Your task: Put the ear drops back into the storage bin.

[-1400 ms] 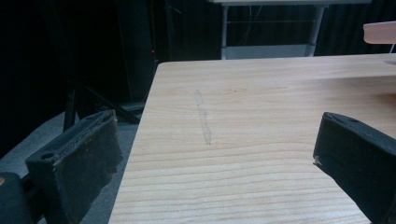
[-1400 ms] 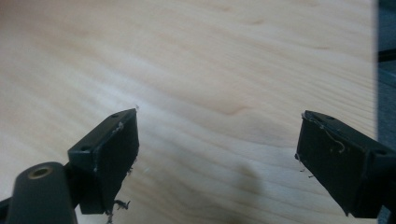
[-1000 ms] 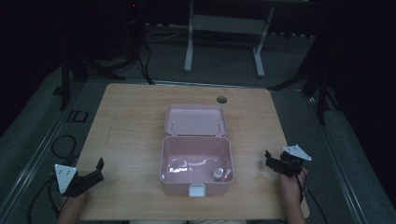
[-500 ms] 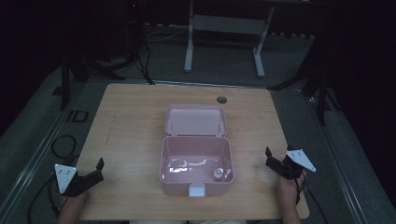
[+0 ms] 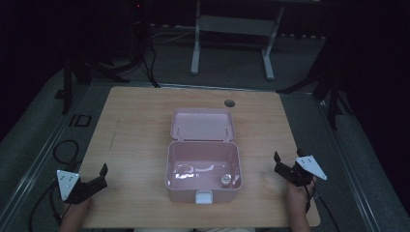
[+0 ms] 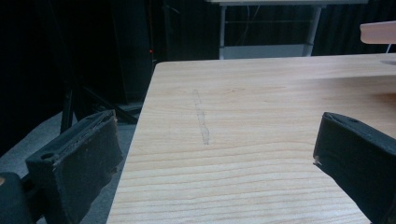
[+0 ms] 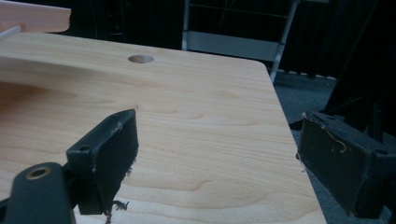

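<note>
High view: pink box (image 5: 203, 166), lid laid back, stands midway between the left gripper (image 5: 92, 184) and the right gripper (image 5: 286, 169), well apart from both; small items lie inside.

Left gripper view: jaws spread wide, holding nothing; the box lid edge (image 6: 378, 32) lies far ahead to its right.

Right gripper view: jaws spread, holding nothing, over the table (image 7: 196, 107). Risk: a one-sided push would likely slide the light box.
</note>
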